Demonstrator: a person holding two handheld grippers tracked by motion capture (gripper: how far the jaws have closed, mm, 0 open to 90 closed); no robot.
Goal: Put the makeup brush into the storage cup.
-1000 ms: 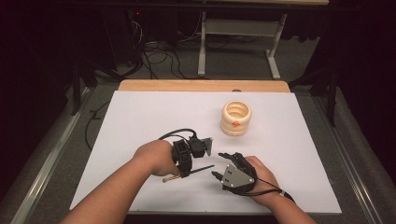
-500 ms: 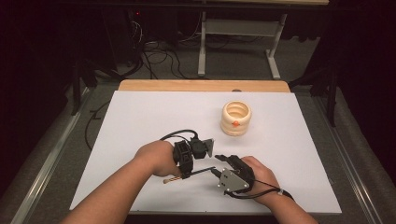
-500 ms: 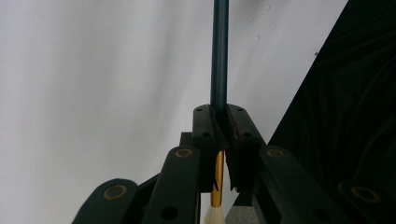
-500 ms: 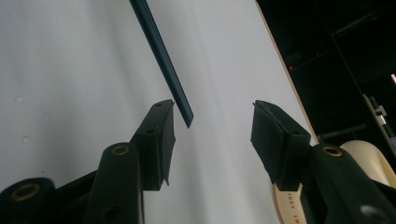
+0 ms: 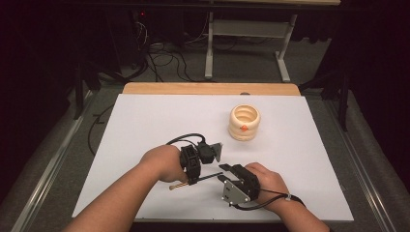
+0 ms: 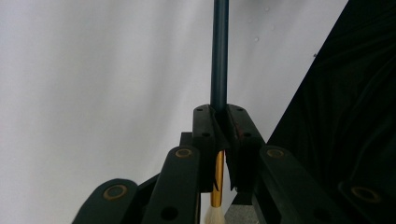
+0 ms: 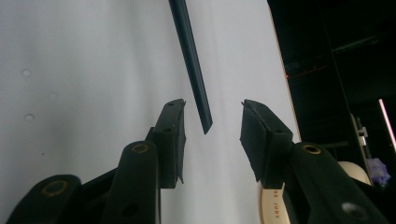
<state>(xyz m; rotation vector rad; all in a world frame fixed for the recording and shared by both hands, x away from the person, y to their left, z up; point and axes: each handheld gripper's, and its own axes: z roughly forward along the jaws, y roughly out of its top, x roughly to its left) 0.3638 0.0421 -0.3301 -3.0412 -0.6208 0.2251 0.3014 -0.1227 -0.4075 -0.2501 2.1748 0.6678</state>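
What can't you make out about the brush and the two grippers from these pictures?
- Brush: bristle tip cut off by the bottom edge of the left gripper view.
- Right gripper: whether its fingers touch the handle's end; a gap shows on both sides.
- Lettering on the cream ring stack: too small, high view.

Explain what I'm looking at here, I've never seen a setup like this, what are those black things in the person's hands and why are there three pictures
A person sits at a table with a white surface and holds a hand-operated claw in each hand; there is no robot arm. The high view looks down from above. The other two pictures come from small cameras riding on each claw, looking along its two black jaws.

The left claw is clamped on a thin paintbrush with a dark handle, gold collar and pale bristles. The right claw has just been closing, and the tip of the brush handle sits between its jaws, though the pads are not pressing on it, so it looks like a handover. Farther back stands a stack of cream rings.
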